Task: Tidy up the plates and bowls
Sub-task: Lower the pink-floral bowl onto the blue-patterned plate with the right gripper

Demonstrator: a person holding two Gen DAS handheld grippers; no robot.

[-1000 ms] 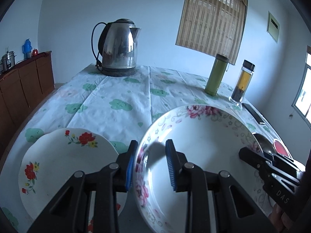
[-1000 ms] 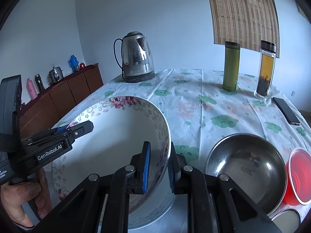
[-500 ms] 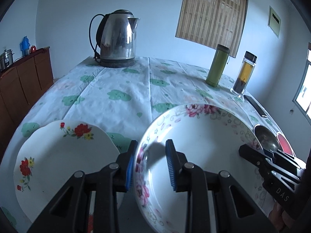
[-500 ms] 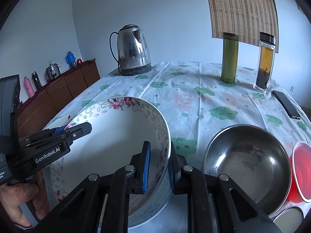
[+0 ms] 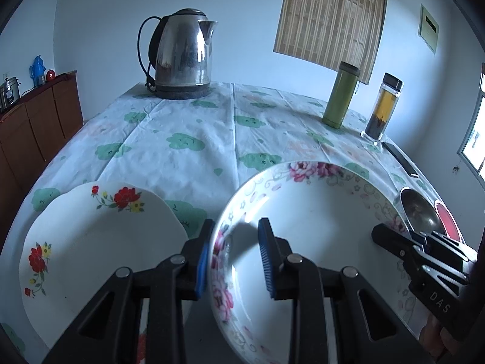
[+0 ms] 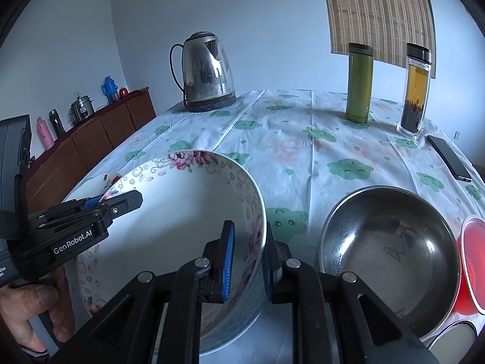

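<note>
1. Lower now than a second ago, the floral bowl hangs above the worktop between both tools, beside the flowered plate.
2. My left hand-held gripper and right hand-held gripper each pinch opposite rim walls.
3. I judge it heavy, glazed, slippery and breakable; rim holds suit it.
4. Readable: "GenRobot.AI", "DAS".

Black left claw, blue ribbed pads, silver pivot screws, white "GenRobot.AI" lettering.
</note>
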